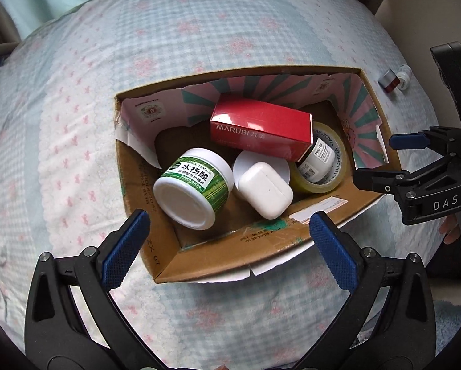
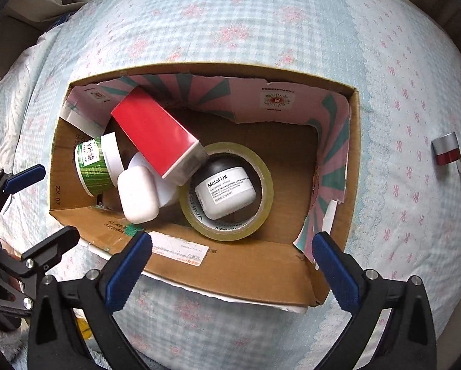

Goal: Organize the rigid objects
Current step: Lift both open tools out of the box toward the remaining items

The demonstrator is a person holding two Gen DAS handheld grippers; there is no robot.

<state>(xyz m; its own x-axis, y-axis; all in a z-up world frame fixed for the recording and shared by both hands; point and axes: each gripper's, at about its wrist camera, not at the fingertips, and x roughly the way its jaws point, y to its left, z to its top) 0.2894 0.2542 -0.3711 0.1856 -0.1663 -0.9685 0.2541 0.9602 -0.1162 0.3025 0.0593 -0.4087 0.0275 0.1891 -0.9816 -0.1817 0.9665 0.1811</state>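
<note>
From my left wrist, my left hand-held gripper [image 1: 227, 240] hangs released over the cardboard box [image 1: 230, 256] on the bed [image 1: 76, 123], the green jar [image 1: 193, 188] inside. From my right wrist, my right hand-held gripper [image 2: 232, 260] is also released, the tape roll [image 2: 230, 228] inside the box.

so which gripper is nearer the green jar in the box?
Left. The left gripper hangs open over the box's near wall, just short of the green jar. The right gripper, also open, sits further along that wall, nearer the tape roll.
</note>
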